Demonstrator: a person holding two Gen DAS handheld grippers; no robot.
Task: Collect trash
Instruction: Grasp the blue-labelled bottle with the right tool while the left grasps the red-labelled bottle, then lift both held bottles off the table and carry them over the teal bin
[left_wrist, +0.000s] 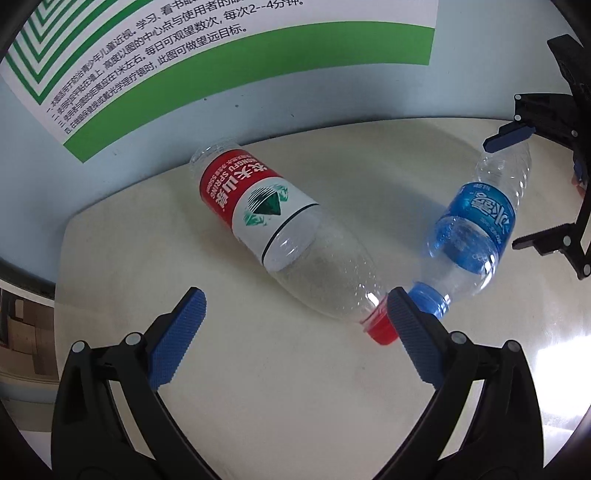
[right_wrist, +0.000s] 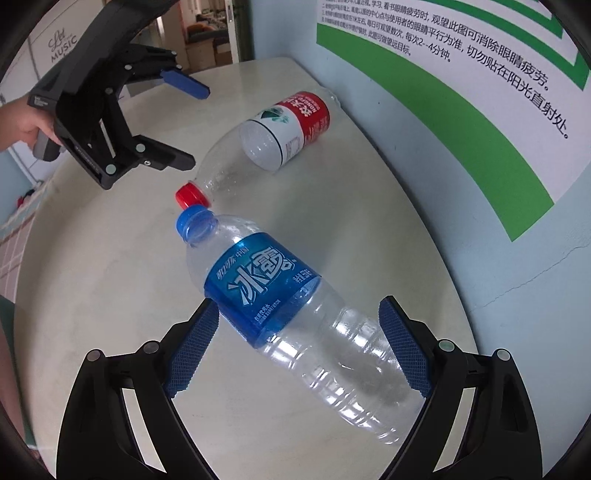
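Two empty plastic bottles lie on a cream round table (left_wrist: 295, 387). The red-label bottle (left_wrist: 258, 201) has a red cap (left_wrist: 382, 330) that points at my left gripper (left_wrist: 293, 306). That gripper is open, and its right finger is beside the cap. The blue-label bottle (right_wrist: 266, 291) has a blue cap (right_wrist: 195, 221) close to the red cap. My right gripper (right_wrist: 297, 319) is open with its fingers on both sides of the blue-label bottle's body. The blue-label bottle also shows in the left wrist view (left_wrist: 476, 221), and the red-label bottle in the right wrist view (right_wrist: 280, 129).
A pale blue wall with a green and white poster (left_wrist: 184, 62) stands right behind the table. The table edge (right_wrist: 26, 266) curves away at the left, with tiled floor beyond. A doorway (right_wrist: 207, 33) opens at the far side.
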